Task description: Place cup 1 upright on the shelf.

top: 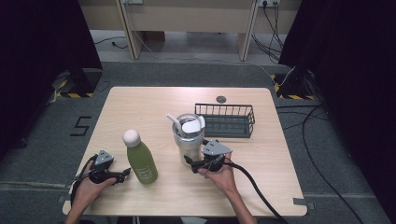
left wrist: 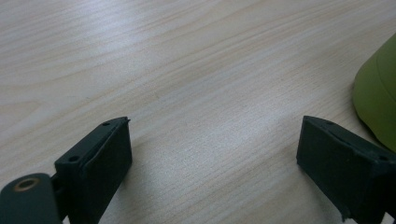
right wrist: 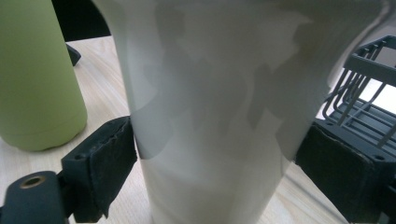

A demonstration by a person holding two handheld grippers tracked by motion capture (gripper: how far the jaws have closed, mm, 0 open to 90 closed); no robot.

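Observation:
A steel tumbler (top: 188, 142) with a white lid stands at the table's middle. My right gripper (top: 195, 163) is at its near side, low down. In the right gripper view the tumbler (right wrist: 210, 116) fills the gap of my right gripper (right wrist: 215, 149), which is open, with a jaw close against each wall. A green bottle (top: 141, 161) with a white cap stands upright to the left of the tumbler. My left gripper (top: 124, 174) rests low just left of the bottle's base and is open. Only bare wood lies between the jaws of my left gripper (left wrist: 212, 140), with the bottle (left wrist: 378, 93) at the right edge.
A dark wire basket (top: 224, 107) sits behind and right of the tumbler, and its corner (right wrist: 369, 60) is close to my right jaw. A small dark disc (top: 221, 99) lies near the table's far edge. The wooden table (top: 140, 102) has bare room at left and front right.

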